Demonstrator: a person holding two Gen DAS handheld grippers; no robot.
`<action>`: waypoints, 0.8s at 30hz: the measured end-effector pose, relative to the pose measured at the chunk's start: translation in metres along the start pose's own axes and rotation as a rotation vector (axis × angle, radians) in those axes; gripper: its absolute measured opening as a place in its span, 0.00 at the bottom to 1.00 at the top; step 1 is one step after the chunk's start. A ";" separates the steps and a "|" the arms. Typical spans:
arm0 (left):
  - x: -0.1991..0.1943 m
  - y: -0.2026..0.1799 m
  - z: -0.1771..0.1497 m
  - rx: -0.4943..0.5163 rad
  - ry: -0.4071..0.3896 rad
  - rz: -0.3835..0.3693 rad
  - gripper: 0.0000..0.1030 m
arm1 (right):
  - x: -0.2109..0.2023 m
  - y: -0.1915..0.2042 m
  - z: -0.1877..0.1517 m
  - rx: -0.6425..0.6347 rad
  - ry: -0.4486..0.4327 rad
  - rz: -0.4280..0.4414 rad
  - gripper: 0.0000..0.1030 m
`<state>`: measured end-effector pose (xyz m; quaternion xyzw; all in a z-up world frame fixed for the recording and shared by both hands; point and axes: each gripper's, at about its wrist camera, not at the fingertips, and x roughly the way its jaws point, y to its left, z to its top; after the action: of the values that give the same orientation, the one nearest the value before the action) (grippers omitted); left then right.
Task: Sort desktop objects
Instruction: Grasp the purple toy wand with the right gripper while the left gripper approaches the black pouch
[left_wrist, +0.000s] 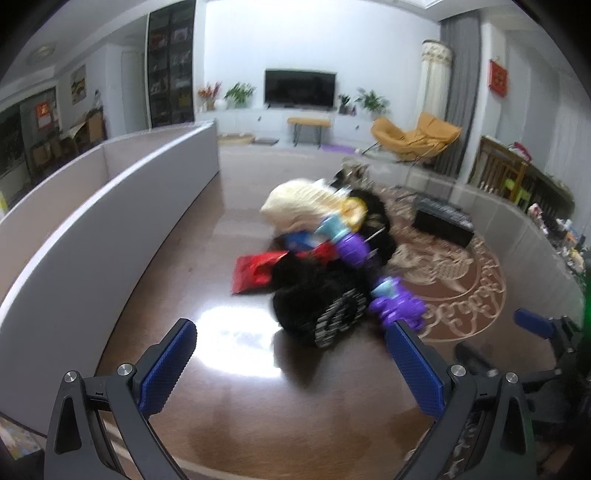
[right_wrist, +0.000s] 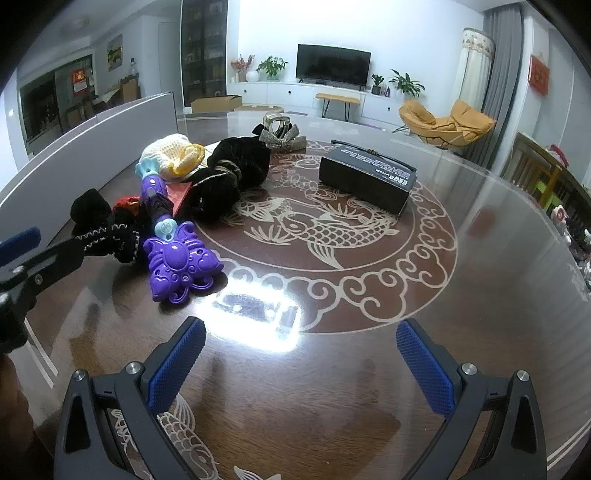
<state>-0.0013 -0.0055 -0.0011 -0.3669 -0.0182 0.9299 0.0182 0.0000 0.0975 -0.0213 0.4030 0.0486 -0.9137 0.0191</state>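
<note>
Nearby, perhaps scrunchies beside wand

left view blurs the toy wand and clothes pile.

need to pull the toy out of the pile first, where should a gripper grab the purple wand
Grip the purple wand across its narrow shaft just behind the flower head, coming from above. The head is too wide and knobbly, and the far end lies among the black fabric items.

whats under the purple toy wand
The purple toy wand lies across the pile: a red packet and black fabric show beneath its shaft. Whatever lies directly under it is hidden.
</note>
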 end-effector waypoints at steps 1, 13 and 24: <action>0.001 0.003 -0.001 -0.005 0.009 0.016 1.00 | 0.000 -0.001 0.000 0.005 0.001 0.000 1.00; -0.015 0.023 -0.005 -0.087 -0.038 -0.015 1.00 | 0.008 0.025 0.032 -0.127 -0.051 0.227 1.00; -0.006 0.022 -0.007 -0.107 0.003 -0.042 1.00 | 0.066 0.070 0.065 -0.406 0.057 0.420 0.47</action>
<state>0.0073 -0.0277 -0.0037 -0.3680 -0.0757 0.9265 0.0183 -0.0870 0.0215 -0.0319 0.4178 0.1464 -0.8495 0.2869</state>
